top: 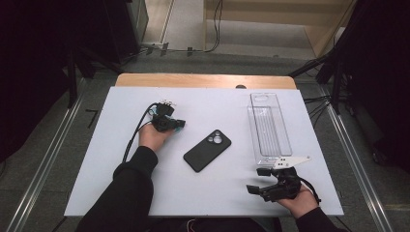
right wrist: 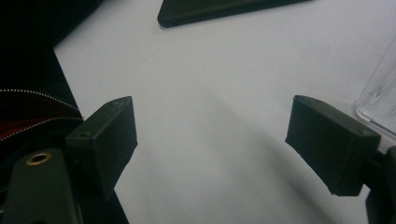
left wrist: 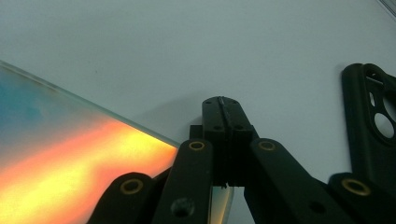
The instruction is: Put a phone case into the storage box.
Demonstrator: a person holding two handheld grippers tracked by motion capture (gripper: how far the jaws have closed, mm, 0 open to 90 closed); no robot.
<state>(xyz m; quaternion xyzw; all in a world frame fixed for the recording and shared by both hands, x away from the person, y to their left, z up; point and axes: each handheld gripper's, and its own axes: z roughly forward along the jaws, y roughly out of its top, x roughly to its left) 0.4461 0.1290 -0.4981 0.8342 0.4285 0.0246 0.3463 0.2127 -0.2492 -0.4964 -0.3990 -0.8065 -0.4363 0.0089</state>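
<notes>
The left gripper (left wrist: 223, 105) is seen clamped shut on a thin glass sheet (left wrist: 70, 158), whose orange-and-blue sheen is resolved in the left gripper view. The black phone case (top: 207, 150) is found mid-table, well apart. The right gripper (right wrist: 210, 140) is held wide open and empty beside a clear tray (top: 269, 129).

Thin iridescent glass sheet (left wrist: 84, 158) in tongs

Clear plastic tray (top: 269, 128), white table (top: 121, 164)
</notes>
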